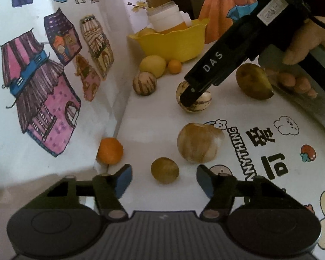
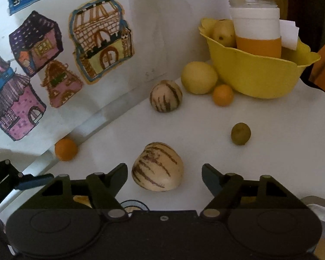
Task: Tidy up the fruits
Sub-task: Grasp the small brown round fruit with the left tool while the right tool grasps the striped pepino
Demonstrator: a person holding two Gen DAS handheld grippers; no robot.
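Most fruit not yet sorted. Yellow bowl (image 2: 257,80) at the back of the tabletop (image 2: 281,134) holds one yellowish fruit (image 2: 223,32), plus a white-and-orange jar (image 2: 256,30) taking up much of the room.

Loose on the tabletop: lemon-like fruit (image 2: 198,78) and small orange (image 2: 222,95) just beside the bowl, striped melon (image 2: 165,96) near them, small green fruit (image 2: 240,133) out in the open, another orange (image 2: 66,149) against the illustrated wall. Left view adds a large pale fruit (image 1: 198,143), a round brownish one (image 1: 164,170) and a green mango (image 1: 254,81).

Right gripper (image 2: 164,173) wide apart, straddling a second striped melon (image 2: 157,166), no pad contact evident; grasp looks imminent. Left gripper (image 1: 164,177) released, empty, hovering by the brownish fruit.

Judgement: early stage, one piece in, nine or so left
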